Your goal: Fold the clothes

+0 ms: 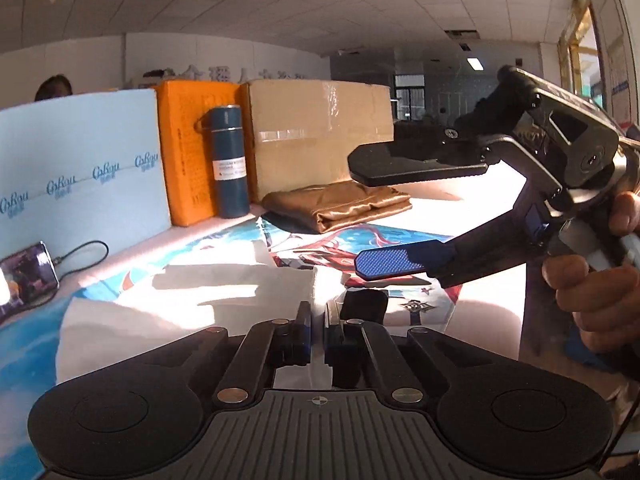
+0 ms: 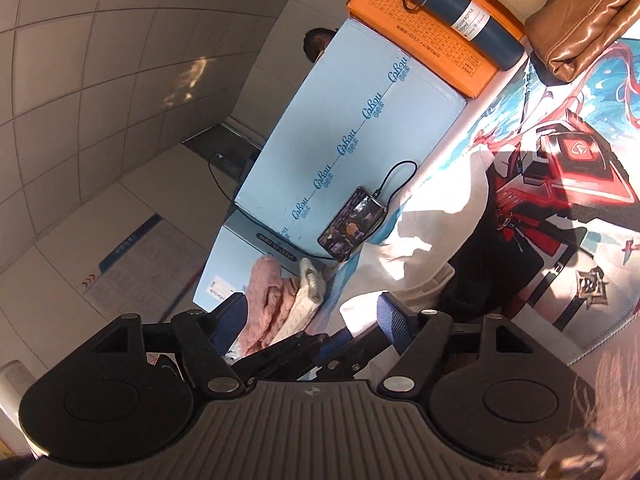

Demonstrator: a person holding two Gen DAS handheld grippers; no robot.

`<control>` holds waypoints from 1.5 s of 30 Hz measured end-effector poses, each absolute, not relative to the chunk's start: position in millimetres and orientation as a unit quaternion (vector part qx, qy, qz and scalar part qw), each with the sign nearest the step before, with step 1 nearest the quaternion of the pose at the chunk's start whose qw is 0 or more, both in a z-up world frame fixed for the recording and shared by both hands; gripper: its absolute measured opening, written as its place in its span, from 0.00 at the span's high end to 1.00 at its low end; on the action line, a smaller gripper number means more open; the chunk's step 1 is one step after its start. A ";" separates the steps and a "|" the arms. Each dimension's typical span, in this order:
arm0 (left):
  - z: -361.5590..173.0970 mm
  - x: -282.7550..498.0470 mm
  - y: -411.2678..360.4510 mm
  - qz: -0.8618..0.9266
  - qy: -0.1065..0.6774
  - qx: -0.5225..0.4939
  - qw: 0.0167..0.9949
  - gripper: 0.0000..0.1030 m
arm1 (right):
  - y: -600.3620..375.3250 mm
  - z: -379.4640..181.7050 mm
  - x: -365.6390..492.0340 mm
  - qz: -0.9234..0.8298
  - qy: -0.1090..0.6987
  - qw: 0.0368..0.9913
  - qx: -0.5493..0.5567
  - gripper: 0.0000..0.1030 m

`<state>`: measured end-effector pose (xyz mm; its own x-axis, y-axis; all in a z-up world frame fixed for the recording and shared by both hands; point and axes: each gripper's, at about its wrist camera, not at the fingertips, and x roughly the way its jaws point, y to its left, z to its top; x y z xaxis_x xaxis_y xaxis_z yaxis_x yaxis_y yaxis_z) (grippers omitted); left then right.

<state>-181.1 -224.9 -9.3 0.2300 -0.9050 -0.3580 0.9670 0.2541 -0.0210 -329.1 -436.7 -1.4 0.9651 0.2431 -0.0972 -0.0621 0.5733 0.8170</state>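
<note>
A white garment [image 1: 180,304] lies in sun on the printed mat [image 1: 400,240], with a black piece [image 1: 366,306] at its right edge. My left gripper [image 1: 318,316] is at the bottom of the left wrist view. Its jaws are pressed together on that garment's edge, and a strip of white shows between the pads. My right gripper [image 1: 356,214], held by a hand, hovers to the right above the mat with its jaws wide apart and nothing between them. In the right wrist view the right gripper [image 2: 312,316] stands open before the white garment [image 2: 420,240].
A folded brown garment [image 1: 340,208] lies at the back of the mat. Behind it stand a cardboard box [image 1: 320,136], a blue bottle [image 1: 230,168], an orange box [image 1: 184,160] and a blue foam board [image 1: 80,168]. A phone [image 2: 352,224] leans there. Pink and cream knits [image 2: 276,300] lie heaped.
</note>
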 end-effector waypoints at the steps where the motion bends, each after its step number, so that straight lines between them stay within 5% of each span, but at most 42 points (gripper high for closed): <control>1: -8.7 -173.1 -220.2 -0.604 0.166 0.074 0.776 0.96 | -441.7 1.7 -327.4 0.075 0.094 0.886 0.449 0.32; 6: -7.4 -146.3 -196.2 -0.563 0.181 -0.006 0.807 0.96 | -470.5 14.9 -303.6 -0.005 0.075 0.912 0.403 0.26; 14: -9.2 -126.8 -179.8 -0.535 0.191 -0.045 0.822 0.96 | -510.0 -3.6 -198.4 -0.108 0.176 0.908 0.365 0.25; 17: -9.6 -122.0 -174.9 -0.532 0.193 -0.053 0.823 0.96 | -516.6 -16.6 -172.6 -0.136 0.220 0.886 0.384 0.47; 19: -9.3 -120.1 -171.3 -0.534 0.193 -0.059 0.821 0.96 | -512.0 -13.8 -166.4 -0.128 0.225 0.889 0.378 0.82; 22: -5.9 -118.1 -162.8 -0.536 0.176 -0.077 0.822 0.96 | -492.8 8.1 -165.7 -0.107 0.213 0.913 0.331 0.88; 32: 16.6 -110.3 -71.7 -0.416 0.098 -0.135 0.894 0.96 | -421.5 77.7 -93.0 0.099 0.154 0.894 0.410 0.89; 41: 4.7 -116.3 -0.2 -0.274 0.129 -0.143 0.942 0.96 | -313.4 67.3 22.7 0.194 0.228 0.862 0.408 0.89; 44: -6.7 -106.0 14.1 -0.231 0.160 -0.155 0.947 0.96 | -304.2 55.4 32.2 0.189 0.256 0.846 0.429 0.68; 45: -11.0 -101.2 18.8 -0.221 0.172 -0.162 0.946 0.96 | -309.1 56.6 25.8 0.187 0.250 0.848 0.429 0.52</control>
<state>-101.2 18.8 -11.0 0.8428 -0.4741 -0.2546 0.3626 0.8499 -0.3824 25.8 -309.1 56.6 0.8049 0.5320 -0.2629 -0.1033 0.5619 0.8207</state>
